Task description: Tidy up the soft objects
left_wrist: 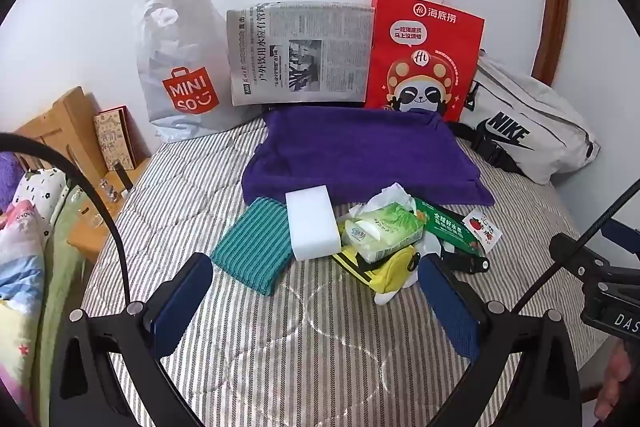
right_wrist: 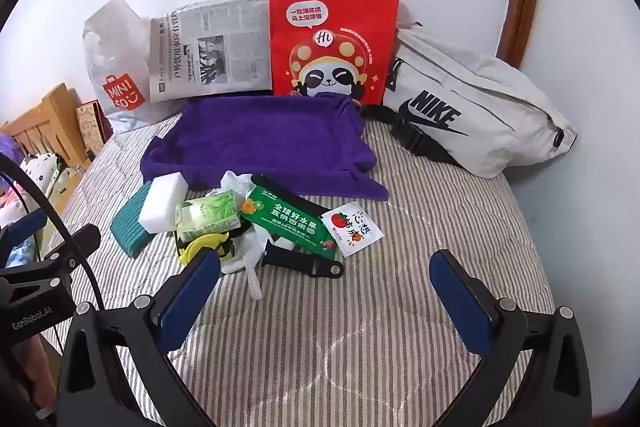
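both jaws wide open, empty

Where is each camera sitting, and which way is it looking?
Left wrist view: sits on the left gripper, open, facing the white sponge and teal cloth on the bed; a hand shows at right.
Right wrist view: sits on the right gripper, open, facing the green packet and bare striped bed cover.
Both share the purple towel, red paper bag and white wall.
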`<state>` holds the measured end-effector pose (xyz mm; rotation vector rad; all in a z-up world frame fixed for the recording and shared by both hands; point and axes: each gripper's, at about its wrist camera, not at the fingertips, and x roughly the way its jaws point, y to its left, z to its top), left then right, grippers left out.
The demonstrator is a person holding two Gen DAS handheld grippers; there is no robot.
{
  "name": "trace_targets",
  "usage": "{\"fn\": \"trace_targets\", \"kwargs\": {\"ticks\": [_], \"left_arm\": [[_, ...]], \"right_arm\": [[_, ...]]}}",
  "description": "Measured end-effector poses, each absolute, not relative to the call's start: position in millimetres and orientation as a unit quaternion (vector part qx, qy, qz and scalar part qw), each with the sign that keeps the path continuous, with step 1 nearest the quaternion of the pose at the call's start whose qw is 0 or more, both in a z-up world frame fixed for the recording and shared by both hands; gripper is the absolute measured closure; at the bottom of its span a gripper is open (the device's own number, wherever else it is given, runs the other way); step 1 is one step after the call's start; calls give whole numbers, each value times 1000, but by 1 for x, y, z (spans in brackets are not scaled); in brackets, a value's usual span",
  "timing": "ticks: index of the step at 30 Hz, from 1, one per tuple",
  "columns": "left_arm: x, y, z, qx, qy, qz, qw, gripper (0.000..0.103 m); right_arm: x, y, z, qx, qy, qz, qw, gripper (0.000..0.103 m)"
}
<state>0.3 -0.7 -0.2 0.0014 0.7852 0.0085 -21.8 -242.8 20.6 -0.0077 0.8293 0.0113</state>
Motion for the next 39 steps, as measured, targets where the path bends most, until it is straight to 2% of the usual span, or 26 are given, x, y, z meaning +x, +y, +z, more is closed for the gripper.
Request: {"fn": "trace_targets", "kwargs": {"ticks": [39], "left_arm": [[-12, -8, 8, 23, 381, -5, 924, 0]], "right_arm": [[-36, -238, 28, -12, 395, 6, 919, 0]]}}
